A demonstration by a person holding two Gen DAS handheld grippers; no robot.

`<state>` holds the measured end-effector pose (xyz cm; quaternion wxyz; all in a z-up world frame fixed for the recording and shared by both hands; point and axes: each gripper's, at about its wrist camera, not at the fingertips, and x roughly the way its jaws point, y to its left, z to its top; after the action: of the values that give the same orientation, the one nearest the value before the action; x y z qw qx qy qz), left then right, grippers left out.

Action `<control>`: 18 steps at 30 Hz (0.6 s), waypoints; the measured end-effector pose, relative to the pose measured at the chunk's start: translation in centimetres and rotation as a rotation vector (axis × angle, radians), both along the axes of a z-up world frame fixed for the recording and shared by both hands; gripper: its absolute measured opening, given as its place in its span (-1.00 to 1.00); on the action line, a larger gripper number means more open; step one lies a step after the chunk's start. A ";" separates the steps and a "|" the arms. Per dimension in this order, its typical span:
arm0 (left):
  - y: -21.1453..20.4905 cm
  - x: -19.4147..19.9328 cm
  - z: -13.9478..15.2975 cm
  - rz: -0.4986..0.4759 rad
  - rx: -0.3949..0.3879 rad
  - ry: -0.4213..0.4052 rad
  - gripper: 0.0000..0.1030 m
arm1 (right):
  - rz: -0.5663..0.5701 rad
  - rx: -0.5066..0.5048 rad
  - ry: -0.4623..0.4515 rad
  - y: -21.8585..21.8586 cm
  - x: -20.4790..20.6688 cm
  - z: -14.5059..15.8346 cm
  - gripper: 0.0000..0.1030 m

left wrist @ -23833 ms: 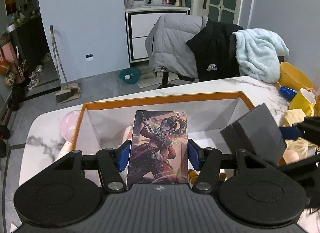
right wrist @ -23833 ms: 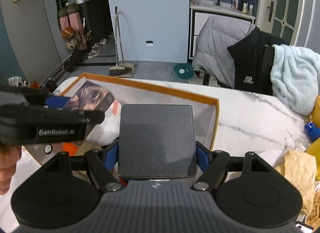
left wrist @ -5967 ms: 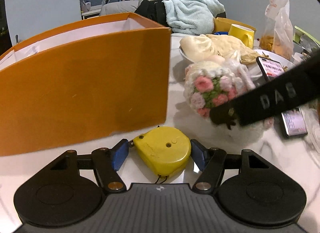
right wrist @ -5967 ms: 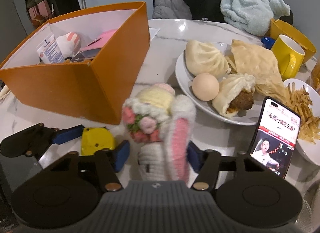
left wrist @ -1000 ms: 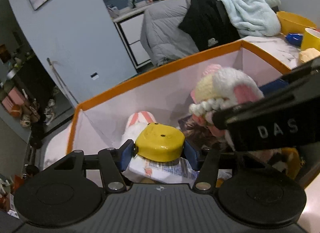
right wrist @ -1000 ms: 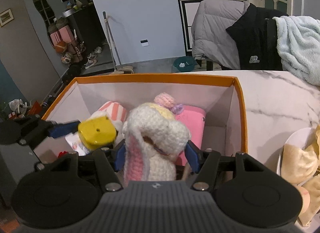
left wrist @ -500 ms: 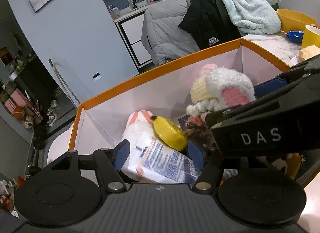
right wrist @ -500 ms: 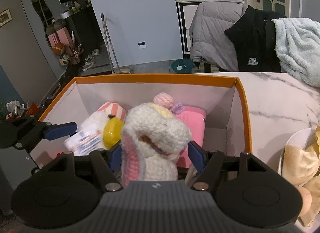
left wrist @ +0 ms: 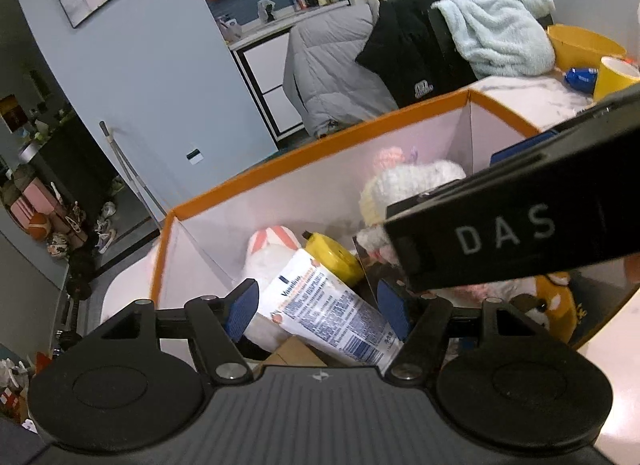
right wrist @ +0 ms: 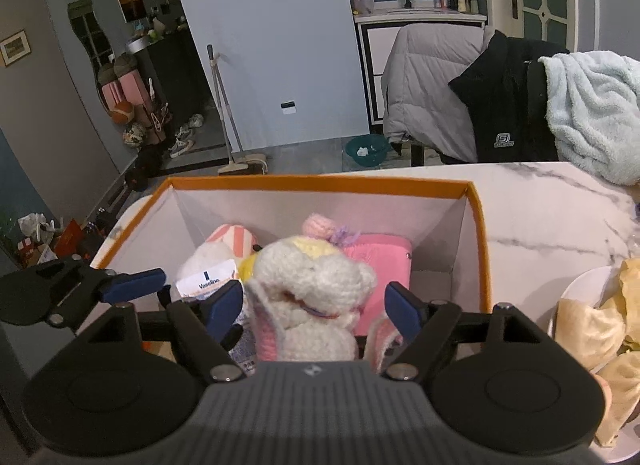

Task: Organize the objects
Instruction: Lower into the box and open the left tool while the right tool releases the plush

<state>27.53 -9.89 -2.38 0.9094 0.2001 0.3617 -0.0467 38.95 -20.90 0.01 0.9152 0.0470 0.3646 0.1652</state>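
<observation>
The orange box [left wrist: 328, 149] [right wrist: 320, 182] stands on the marble table and holds several items. My left gripper [left wrist: 316, 305] is open above the box; the yellow tape measure [left wrist: 332, 257] lies inside, loose, beside a white Vaseline tube [left wrist: 328, 305] and a white plush [left wrist: 268, 261]. My right gripper [right wrist: 314, 305] is open over the box, its fingers apart from the crocheted bunny toy [right wrist: 312, 289], which rests in the box next to a pink pouch [right wrist: 384, 265]. The right gripper's body crosses the left wrist view [left wrist: 520, 221].
A white plate [right wrist: 580, 305] with flatbread and buns sits at the right on the table. A yellow mug [left wrist: 612, 73] and yellow bowl [left wrist: 580, 45] stand further back. Chairs draped with jackets and a blue towel [right wrist: 592, 105] stand behind the table.
My left gripper opened and dropped the yellow tape measure into the box. My right gripper widened and let go of the crocheted bunny, which sank a little lower.
</observation>
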 end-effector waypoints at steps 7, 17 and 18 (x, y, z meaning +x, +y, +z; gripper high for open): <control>1.3 -1.5 2.7 0.035 -0.054 -0.032 0.52 | 0.002 0.004 -0.024 -0.3 -1.6 2.1 0.53; 3.5 -4.1 7.3 0.088 -0.175 -0.078 0.56 | 0.027 -0.016 -0.115 0.0 -6.3 6.9 0.54; 3.8 -4.4 7.7 0.101 -0.209 -0.081 0.57 | 0.030 -0.023 -0.130 0.0 -7.0 7.5 0.54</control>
<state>23.14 -6.07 5.32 0.9403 0.0876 0.3274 -0.0300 31.99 -20.87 7.52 0.9349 0.0200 0.3068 0.1774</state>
